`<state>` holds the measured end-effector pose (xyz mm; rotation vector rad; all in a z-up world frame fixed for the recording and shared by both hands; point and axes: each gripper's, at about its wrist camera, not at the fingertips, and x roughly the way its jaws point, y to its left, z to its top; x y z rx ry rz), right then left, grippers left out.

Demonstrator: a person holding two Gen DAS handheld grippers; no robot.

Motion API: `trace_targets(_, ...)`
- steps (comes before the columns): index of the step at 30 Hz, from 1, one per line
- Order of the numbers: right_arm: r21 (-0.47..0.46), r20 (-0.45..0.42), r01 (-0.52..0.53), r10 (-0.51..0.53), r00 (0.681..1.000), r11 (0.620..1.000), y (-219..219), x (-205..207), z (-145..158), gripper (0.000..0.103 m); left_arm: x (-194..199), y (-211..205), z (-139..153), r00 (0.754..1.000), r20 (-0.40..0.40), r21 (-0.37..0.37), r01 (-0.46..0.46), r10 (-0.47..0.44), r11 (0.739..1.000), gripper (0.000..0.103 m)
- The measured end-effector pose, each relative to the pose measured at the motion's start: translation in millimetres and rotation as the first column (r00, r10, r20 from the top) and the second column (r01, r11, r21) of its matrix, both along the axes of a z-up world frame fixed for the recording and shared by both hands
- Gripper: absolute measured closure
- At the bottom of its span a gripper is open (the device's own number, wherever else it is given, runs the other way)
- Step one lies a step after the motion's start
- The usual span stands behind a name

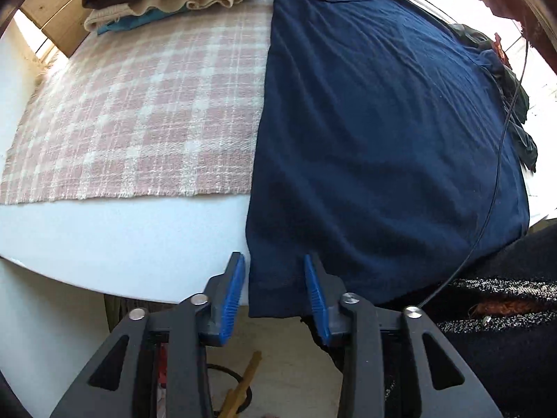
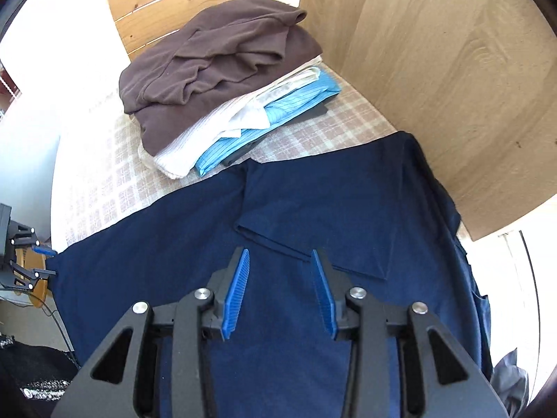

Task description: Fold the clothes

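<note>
A navy shirt (image 1: pixel 383 122) lies flat on the table, its right half over a pink plaid cloth (image 1: pixel 139 122). Its near hem hangs over the table's front edge. My left gripper (image 1: pixel 273 261) is open, with its blue fingers on either side of the hem's left corner and not closed on it. In the right wrist view the navy shirt (image 2: pixel 330 191) has one sleeve (image 2: pixel 310 223) folded inward on top. My right gripper (image 2: pixel 280 254) hovers open just before that sleeve's edge, holding nothing. The left gripper (image 2: pixel 48 262) shows at the shirt's far left corner.
A stack of folded clothes (image 2: pixel 216 80), brown on white on light blue, sits at the back against wooden panels (image 2: pixel 435 69). Dark garments (image 1: pixel 515 104) are heaped at the right table edge. A thin black cable (image 1: pixel 501 160) crosses the shirt. A person's dark speckled clothing (image 1: pixel 504 296) is close by.
</note>
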<state>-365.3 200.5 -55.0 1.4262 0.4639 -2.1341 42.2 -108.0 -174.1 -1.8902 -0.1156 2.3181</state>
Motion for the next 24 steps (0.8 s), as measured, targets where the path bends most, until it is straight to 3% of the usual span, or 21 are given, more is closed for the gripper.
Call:
trace_targets(1, -0.003, -0.001, 0.02, -0.02, 1.0, 1.0, 3.2, -1.8, 8.0, 0.059, -0.3, 2.3, 0.1, 1.0, -0.013, 0.006, 0.008, -0.008, 1.0, 0.097)
trace_targets(4, -0.045, 0.037, 0.096, -0.095, 0.995, 0.994, 3.4, -21.1, 19.9, 0.05, -1.3, 9.2, 0.5, 0.998, -0.051, 0.022, 0.033, -0.032, 0.999, 0.099)
trace_targets(9, -0.015, 0.087, 0.284, -0.282, 0.955, 0.959, -27.1, -72.0, -17.0, 0.05, 3.2, 13.2, 13.6, 0.995, -0.093, 0.049, 0.052, -0.048, 0.997, 0.1)
trace_targets(12, 0.043, 0.172, 0.435, -0.436, 0.884, 0.899, -37.6, -103.4, -51.8, 0.05, 5.5, 16.8, 21.0, 0.99, -0.12, 0.066, 0.076, -0.067, 0.995, 0.1)
trace_targets(16, 0.064, 0.294, 0.552, -0.544, 0.786, 0.831, -44.4, -128.5, -83.5, 0.05, 4.9, 16.3, 25.3, 0.985, -0.153, 0.104, 0.099, -0.082, 0.99, 0.1)
trace_targets(24, 0.175, 0.284, 0.541, -0.568, 0.772, 0.823, -68.1, -134.5, -96.2, 0.05, 1.2, 7.0, 29.1, 0.978, -0.195, 0.186, 0.116, -0.079, 0.976, 0.1)
